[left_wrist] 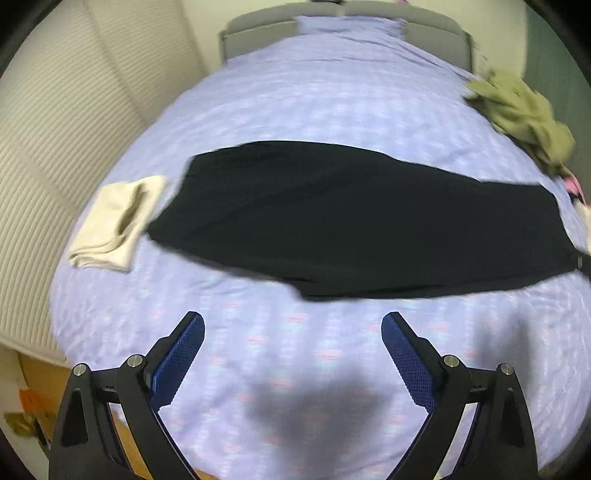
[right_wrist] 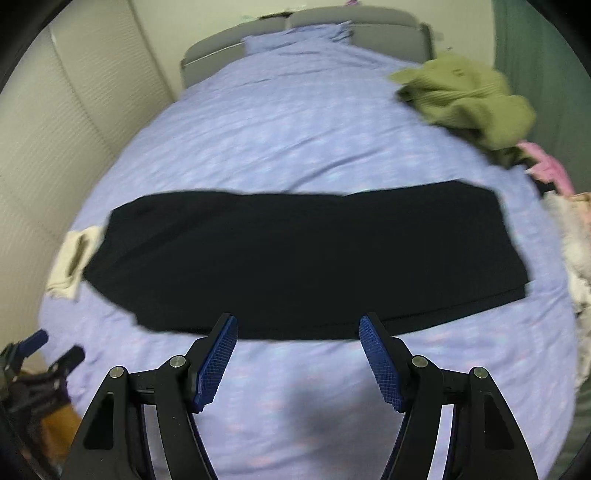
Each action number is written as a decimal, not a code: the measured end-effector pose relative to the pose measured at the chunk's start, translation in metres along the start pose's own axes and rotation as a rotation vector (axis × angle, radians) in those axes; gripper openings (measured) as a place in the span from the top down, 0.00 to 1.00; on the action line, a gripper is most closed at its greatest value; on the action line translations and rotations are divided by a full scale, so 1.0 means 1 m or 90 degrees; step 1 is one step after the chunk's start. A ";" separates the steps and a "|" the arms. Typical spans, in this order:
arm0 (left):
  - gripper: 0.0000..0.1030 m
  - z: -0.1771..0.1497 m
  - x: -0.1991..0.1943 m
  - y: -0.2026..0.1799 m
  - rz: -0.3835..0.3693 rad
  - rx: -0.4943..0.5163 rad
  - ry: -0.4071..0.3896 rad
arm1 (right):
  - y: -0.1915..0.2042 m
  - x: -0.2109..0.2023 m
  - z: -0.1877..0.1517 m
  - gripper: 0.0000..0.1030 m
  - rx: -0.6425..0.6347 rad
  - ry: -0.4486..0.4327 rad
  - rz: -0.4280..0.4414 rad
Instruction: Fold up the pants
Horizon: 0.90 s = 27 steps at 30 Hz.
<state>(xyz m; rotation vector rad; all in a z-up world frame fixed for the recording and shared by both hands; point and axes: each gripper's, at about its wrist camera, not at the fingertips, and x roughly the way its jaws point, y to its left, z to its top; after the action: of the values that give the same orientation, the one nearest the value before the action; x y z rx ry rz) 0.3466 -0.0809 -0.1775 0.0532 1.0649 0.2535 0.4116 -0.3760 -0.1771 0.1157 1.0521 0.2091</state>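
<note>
Black pants (left_wrist: 351, 221) lie flat and folded lengthwise across a lilac bedspread (left_wrist: 295, 103), running left to right. They also show in the right wrist view (right_wrist: 295, 262). My left gripper (left_wrist: 293, 323) is open and empty, held above the bed a little in front of the pants' near edge. My right gripper (right_wrist: 298, 326) is open and empty, its fingertips over the pants' near edge. The left gripper also shows at the lower left of the right wrist view (right_wrist: 55, 350).
A folded cream cloth (left_wrist: 114, 221) lies at the pants' left end. A crumpled green garment (right_wrist: 465, 99) lies at the right rear, with pink and white clothes (right_wrist: 569, 229) along the right edge. A grey headboard (right_wrist: 332, 22) stands at the far end; a white wall runs along the left.
</note>
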 end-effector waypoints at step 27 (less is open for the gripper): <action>0.06 0.102 0.247 0.287 -0.166 -0.028 0.076 | 0.306 0.166 -0.015 0.33 0.008 0.187 -0.047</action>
<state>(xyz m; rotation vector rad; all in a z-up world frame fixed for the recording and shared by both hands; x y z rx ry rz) 0.4967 0.2626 -0.2921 -0.1416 1.1721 0.0451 0.4429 -0.0408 -0.2663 0.0584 1.3474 0.1542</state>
